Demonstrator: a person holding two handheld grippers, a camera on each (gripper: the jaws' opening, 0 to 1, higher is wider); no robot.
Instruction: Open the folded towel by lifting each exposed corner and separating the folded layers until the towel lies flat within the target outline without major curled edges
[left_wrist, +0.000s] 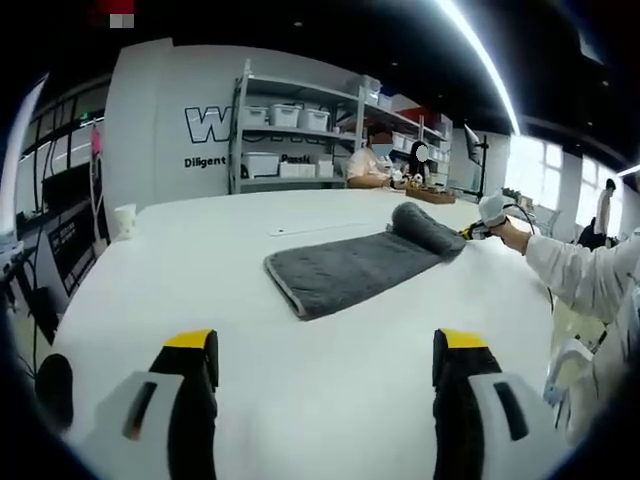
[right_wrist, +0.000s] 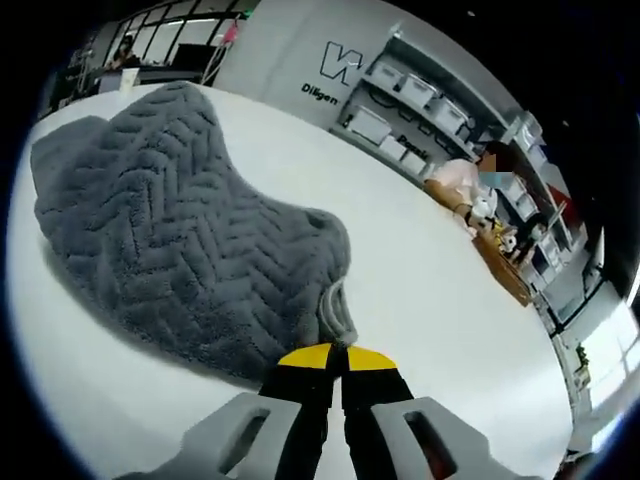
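In the left gripper view, your left gripper (left_wrist: 325, 345) had its jaws wide apart and held nothing. It hung over the white table (left_wrist: 200, 250), well back from the grey towel (left_wrist: 350, 268). The towel lay in the middle of the table, flat along most of its length, with its far end rolled up into a fat lump. Your right gripper (left_wrist: 478, 230) was at that rolled end, in your hand.

In the right gripper view, your right gripper (right_wrist: 335, 358) had its yellow tips pressed together on the towel's (right_wrist: 170, 230) edge, so it was pinching the cloth. The towel looked soft, thick and floppy. It would likely sag and bend, not stay stiff, and it should be light to lift. It would not break. A good place to grab was probably a thin corner or the stitched edge, not the fat roll.
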